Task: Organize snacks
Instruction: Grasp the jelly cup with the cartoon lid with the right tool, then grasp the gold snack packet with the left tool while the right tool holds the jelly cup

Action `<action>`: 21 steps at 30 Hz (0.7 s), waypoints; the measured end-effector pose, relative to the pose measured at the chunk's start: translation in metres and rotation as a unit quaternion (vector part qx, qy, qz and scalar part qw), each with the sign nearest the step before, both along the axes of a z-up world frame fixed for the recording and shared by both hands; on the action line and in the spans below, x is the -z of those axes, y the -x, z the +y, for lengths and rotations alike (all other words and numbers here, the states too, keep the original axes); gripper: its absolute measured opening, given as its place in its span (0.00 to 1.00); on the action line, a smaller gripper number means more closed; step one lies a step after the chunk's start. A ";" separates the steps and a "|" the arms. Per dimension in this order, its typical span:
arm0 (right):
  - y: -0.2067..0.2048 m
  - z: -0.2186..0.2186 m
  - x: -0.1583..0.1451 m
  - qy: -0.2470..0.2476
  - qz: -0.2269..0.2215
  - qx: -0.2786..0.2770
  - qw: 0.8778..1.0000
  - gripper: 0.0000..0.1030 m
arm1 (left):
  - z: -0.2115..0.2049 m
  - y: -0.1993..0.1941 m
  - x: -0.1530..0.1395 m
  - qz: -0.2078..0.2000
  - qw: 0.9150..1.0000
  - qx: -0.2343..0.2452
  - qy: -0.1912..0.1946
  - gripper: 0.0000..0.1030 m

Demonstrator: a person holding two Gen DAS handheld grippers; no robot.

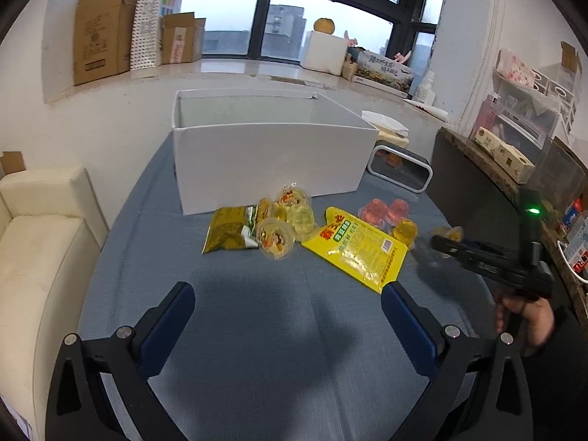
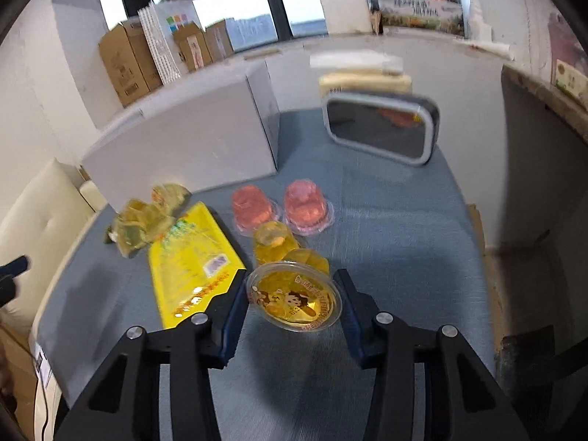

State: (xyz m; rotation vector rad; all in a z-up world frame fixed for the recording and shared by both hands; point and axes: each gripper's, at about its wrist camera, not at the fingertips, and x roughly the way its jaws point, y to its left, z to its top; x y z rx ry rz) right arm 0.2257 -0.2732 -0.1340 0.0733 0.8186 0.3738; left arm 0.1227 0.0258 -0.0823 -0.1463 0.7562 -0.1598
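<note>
Snacks lie on a blue tablecloth (image 1: 257,330) in front of a white open box (image 1: 264,154): a yellow packet (image 1: 358,248), an olive packet (image 1: 229,229), several yellow jelly cups (image 1: 275,237) and two pink jelly cups (image 1: 386,211). My left gripper (image 1: 288,303) is open and empty above bare cloth. My right gripper (image 2: 292,294) is shut on a yellow jelly cup (image 2: 294,299), gripped between both pads above the cloth, and it also shows in the left wrist view (image 1: 450,239). The yellow packet (image 2: 191,261), the pink cups (image 2: 279,207) and another yellow cup (image 2: 273,240) lie just beyond it.
A black tray with a grey rim (image 2: 382,128) leans behind the snacks, right of the box (image 2: 183,136). A cream sofa (image 1: 36,242) stands left of the table. A dark counter (image 1: 477,183) with boxes is at the right. Cardboard boxes (image 1: 106,33) sit on the windowsill.
</note>
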 end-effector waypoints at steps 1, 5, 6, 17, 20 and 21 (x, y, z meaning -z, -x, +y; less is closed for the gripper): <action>0.004 -0.001 -0.005 0.004 -0.008 0.001 1.000 0.49 | 0.003 -0.006 0.000 -0.002 1.000 0.000 0.001 1.00; 0.026 -0.005 -0.035 -0.020 -0.037 -0.005 0.999 0.49 | 0.017 -0.036 0.012 0.013 1.000 -0.009 0.004 1.00; 0.033 -0.005 -0.043 -0.029 -0.044 -0.008 0.999 0.49 | 0.021 -0.049 0.019 0.021 1.000 -0.009 0.008 1.00; 0.065 0.013 -0.045 -0.042 -0.045 -0.021 0.998 0.49 | 0.038 -0.123 0.070 0.071 0.997 0.010 0.011 0.83; 0.064 0.019 -0.037 -0.041 -0.034 -0.023 0.998 0.49 | 0.044 -0.130 0.079 0.079 0.996 0.015 0.033 0.69; 0.064 0.020 -0.035 -0.042 -0.032 -0.024 0.998 0.49 | 0.046 -0.131 0.079 0.073 0.997 0.012 0.031 0.66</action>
